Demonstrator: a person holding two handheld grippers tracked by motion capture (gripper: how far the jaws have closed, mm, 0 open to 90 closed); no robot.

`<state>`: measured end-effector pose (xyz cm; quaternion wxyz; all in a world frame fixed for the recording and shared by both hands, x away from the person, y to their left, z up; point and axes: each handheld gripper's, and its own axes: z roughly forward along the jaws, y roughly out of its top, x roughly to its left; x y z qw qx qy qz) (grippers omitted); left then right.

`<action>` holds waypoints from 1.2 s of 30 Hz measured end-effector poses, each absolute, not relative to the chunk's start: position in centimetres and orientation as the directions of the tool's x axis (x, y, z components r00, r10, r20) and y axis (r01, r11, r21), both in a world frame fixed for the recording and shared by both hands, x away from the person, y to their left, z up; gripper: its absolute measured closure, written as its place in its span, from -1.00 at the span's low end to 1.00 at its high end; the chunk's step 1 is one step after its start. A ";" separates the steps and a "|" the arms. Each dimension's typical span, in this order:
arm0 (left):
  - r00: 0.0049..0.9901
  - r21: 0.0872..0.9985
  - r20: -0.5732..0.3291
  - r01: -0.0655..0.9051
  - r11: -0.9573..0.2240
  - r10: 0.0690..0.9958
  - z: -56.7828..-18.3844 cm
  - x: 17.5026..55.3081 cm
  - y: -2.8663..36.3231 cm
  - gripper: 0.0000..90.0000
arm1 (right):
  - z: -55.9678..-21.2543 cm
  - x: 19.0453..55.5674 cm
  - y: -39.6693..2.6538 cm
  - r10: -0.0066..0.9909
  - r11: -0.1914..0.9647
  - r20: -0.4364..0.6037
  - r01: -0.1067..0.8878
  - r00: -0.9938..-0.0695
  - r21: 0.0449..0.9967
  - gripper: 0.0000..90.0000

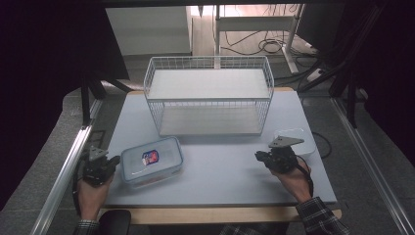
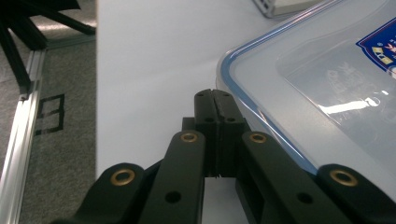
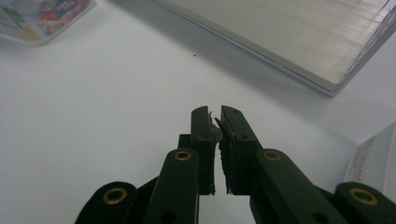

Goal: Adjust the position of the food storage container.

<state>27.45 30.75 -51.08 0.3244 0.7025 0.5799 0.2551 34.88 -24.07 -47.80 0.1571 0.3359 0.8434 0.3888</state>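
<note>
The lidded plastic box point(image 1: 151, 160) lies flat on the bench point(image 1: 220, 171) toward its front left, blue-rimmed with a label on the lid; its contents are too dim to make out. My left tongs point(image 1: 113, 161) sit just beside its left edge, jaws pressed together with nothing between them; in the left gripper view the box point(image 2: 327, 79) runs off the frame on the right. My right tongs point(image 1: 258, 155) rest well apart at the front right, jaws all but closed on nothing, with only a sliver of gap. A clear tray point(image 1: 299, 138) behind them is partly hidden by my gripper. The white wire basket point(image 1: 209, 95) stands at the back of the bench. Cables lie on the floor beyond; the room's edges are dark.
</note>
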 end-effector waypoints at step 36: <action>0.522 0.762 0.025 0.542 -0.354 0.852 -50.4 32.1 16.9 1.00 | -47.9 34.8 -23.2 0.684 0.474 0.008 0.452 -0.730 0.756 0.91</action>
